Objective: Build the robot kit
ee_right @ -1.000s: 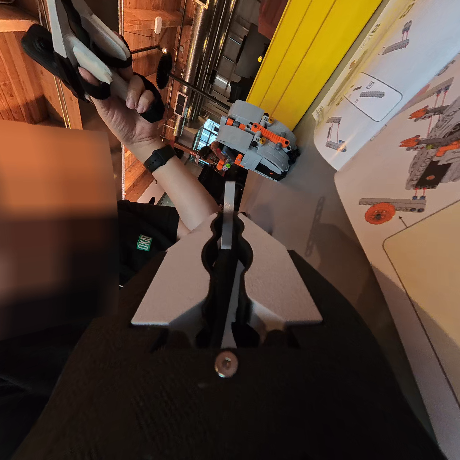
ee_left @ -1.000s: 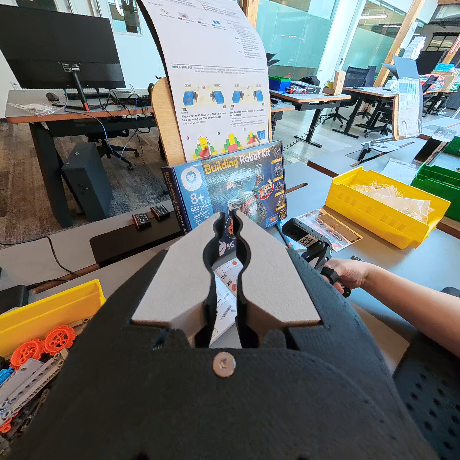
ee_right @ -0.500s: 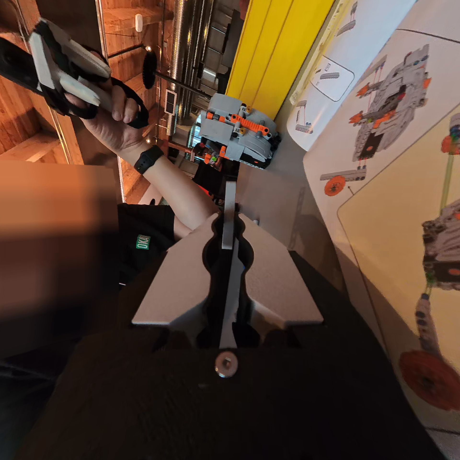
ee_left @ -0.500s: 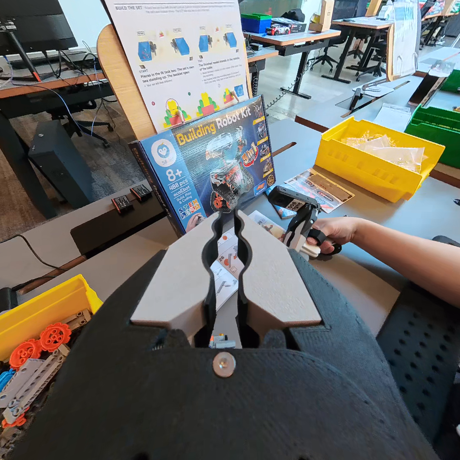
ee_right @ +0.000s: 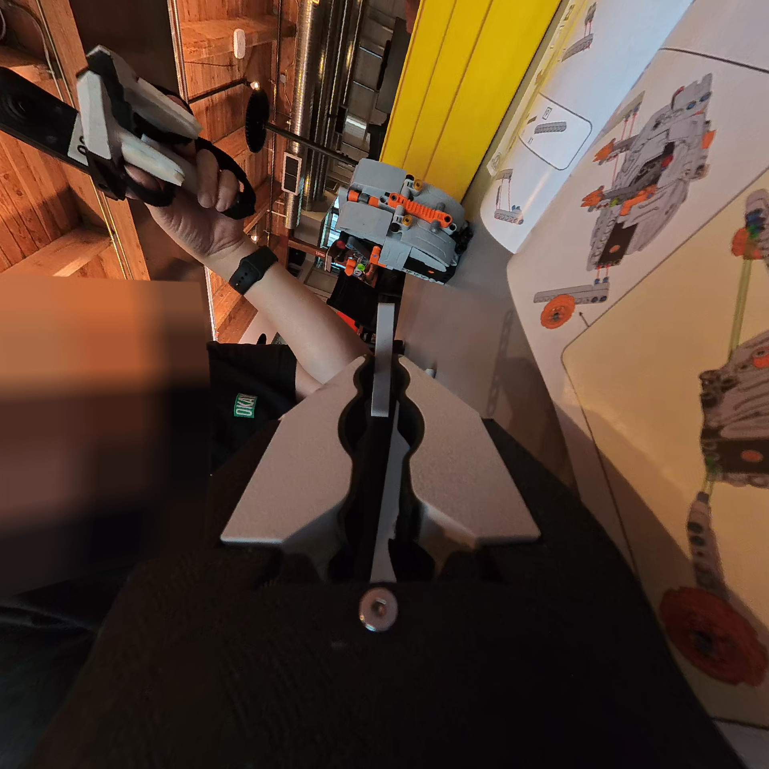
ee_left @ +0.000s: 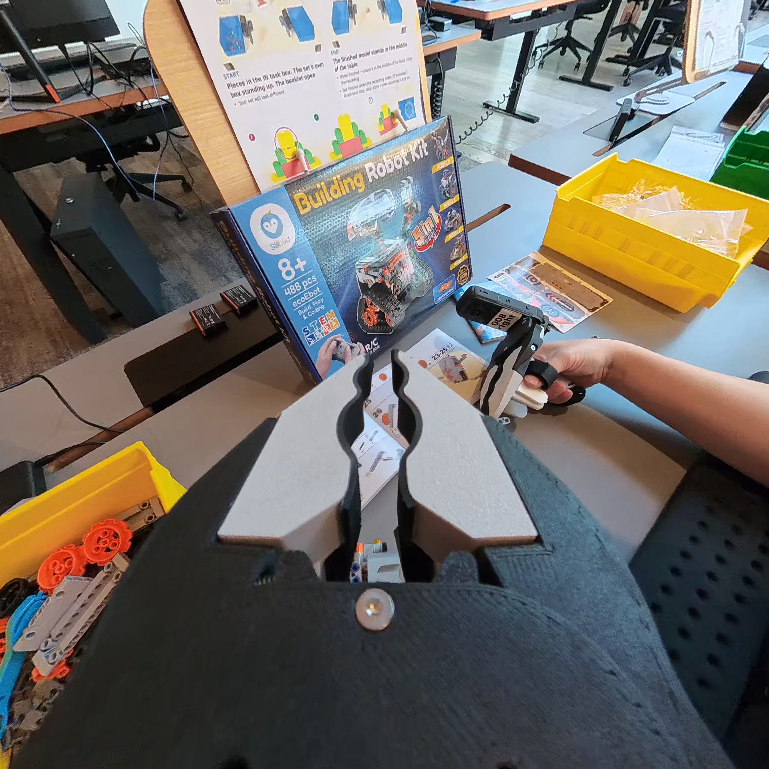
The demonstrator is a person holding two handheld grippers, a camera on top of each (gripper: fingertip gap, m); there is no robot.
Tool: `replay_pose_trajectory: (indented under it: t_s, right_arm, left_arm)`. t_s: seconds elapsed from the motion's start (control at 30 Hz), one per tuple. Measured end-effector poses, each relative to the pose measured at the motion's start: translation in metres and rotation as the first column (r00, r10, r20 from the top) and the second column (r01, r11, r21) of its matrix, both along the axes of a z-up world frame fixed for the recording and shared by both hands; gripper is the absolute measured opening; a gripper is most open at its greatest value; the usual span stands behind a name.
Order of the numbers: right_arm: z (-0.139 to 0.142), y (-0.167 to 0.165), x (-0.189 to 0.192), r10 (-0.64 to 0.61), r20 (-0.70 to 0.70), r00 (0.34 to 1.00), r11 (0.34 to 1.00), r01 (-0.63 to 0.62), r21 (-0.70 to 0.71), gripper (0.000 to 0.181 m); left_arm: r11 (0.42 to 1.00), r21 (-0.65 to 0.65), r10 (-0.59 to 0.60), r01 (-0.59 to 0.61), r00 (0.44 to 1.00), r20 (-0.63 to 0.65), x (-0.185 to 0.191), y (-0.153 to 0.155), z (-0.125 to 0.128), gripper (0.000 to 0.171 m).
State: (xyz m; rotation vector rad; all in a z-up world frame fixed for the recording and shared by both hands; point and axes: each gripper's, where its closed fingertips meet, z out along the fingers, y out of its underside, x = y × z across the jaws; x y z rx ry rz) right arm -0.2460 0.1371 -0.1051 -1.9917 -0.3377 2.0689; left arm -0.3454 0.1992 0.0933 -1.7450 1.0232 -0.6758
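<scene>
**Between the right gripper's fingers: a grey beam**

Between the fingers of the right gripper [ee_right: 380,366], a grey beam [ee_right: 383,366] is clamped edge-on, its tip pointing toward the grey-and-orange model [ee_right: 399,220] beside the booklet [ee_right: 649,291]. Above that model, the left gripper [ee_left: 379,366] hangs slightly parted, holding nothing.

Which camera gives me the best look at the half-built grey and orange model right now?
The right wrist view: the grey and orange model sits in full sight beyond the right claw. The left wrist view shows only a sliver of it behind the left claw.
</scene>
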Motion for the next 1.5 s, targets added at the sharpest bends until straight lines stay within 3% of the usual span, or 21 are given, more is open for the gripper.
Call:
replay_pose_trajectory:
  t_s: [0.43, 0.7, 0.8, 1.03, 1.1, 1.2, 1.33, 1.5]
  right_arm:
    - [0.001, 0.001, 0.001, 0.001, -0.016, 1.0, 1.0, -0.002, -0.023, 0.006]
    - [-0.001, 0.002, 0.001, -0.008, -0.009, 1.0, 1.0, 0.008, -0.026, 0.006]
    - [-0.001, 0.003, 0.001, -0.01, -0.006, 1.0, 1.0, 0.01, -0.029, 0.006]
    - [-0.003, 0.004, 0.001, -0.019, 0.004, 1.0, 0.999, 0.019, -0.033, 0.006]
    - [-0.004, 0.006, 0.001, -0.022, 0.014, 1.0, 0.999, 0.023, -0.035, 0.006]
    - [-0.005, 0.005, 0.001, -0.019, 0.017, 1.0, 0.999, 0.019, -0.033, 0.006]
    - [-0.004, 0.008, 0.002, -0.04, 0.009, 0.999, 0.998, 0.04, -0.04, 0.006]
    - [-0.005, 0.008, 0.002, -0.044, 0.01, 0.999, 0.998, 0.045, -0.044, 0.006]
  left_arm:
    - [1.0, -0.02, 0.0, -0.002, 0.995, -0.102, 0.003, 0.0, -0.018, 0.01]
    - [0.997, -0.042, 0.056, -0.066, 0.976, -0.209, 0.001, 0.01, -0.039, 0.014]
    - [0.991, -0.018, 0.124, -0.133, 0.959, -0.255, 0.008, 0.024, -0.047, 0.014]
    - [0.98, 0.124, 0.189, -0.158, 0.934, -0.304, 0.047, 0.033, -0.052, 0.018]
    - [0.965, 0.177, 0.245, -0.192, 0.903, -0.353, 0.05, 0.041, -0.059, 0.029]
    - [0.919, 0.334, 0.357, -0.211, 0.804, -0.475, 0.049, 0.059, -0.073, 0.036]
    - [0.837, 0.539, 0.444, -0.093, 0.69, -0.572, 0.067, 0.069, -0.086, 0.035]
    - [0.787, 0.614, 0.435, 0.056, 0.654, -0.619, 0.101, 0.053, -0.098, 0.041]
